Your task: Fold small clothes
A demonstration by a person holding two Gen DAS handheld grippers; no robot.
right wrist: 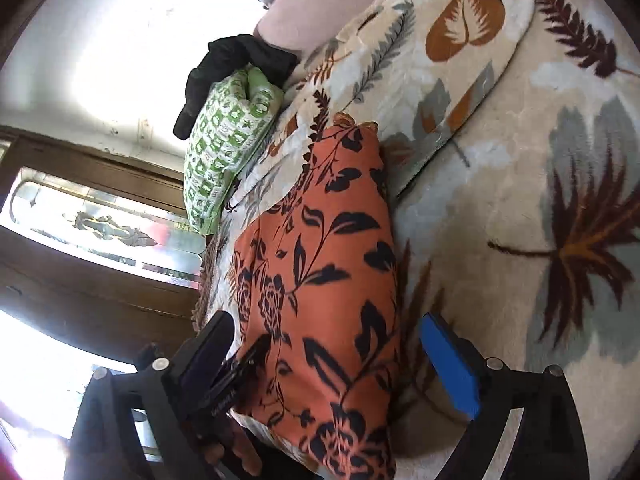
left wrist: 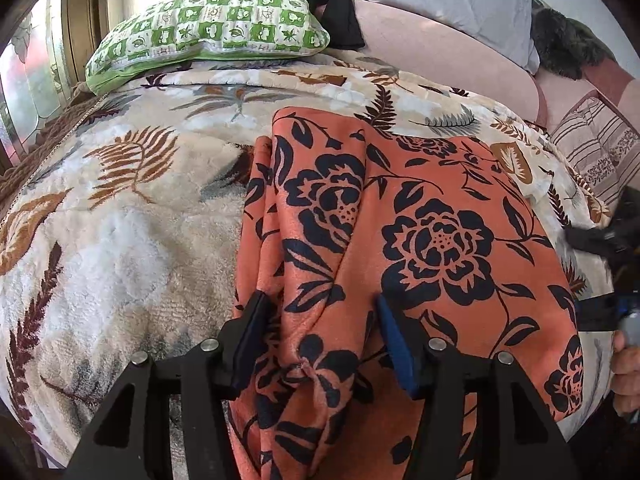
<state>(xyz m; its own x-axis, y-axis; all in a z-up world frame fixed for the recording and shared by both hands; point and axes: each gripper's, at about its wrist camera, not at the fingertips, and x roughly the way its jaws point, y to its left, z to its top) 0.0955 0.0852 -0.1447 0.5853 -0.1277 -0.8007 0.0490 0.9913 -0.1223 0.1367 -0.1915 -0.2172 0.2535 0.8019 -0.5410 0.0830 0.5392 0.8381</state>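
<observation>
Two grippers hover over an orange cloth point(left wrist: 420, 216) with dark flowers, which lies partly folded on a leaf-patterned blanket point(left wrist: 120, 220) on the bed. The left gripper point(left wrist: 320, 340) is released, its pads apart on either side of a raised fold of the cloth. The right gripper point(right wrist: 332, 364) is spread wide, straddling the cloth's near edge without clamping it. A green pillow point(left wrist: 208, 28) lies farther back.

place: home bedroom | evidence: bed under a leaf-print fleece blanket point(left wrist: 120, 240); green checked pillow point(left wrist: 208, 28); pale pillow point(left wrist: 460, 4); wood-framed patterned-glass window point(right wrist: 100, 220)
</observation>
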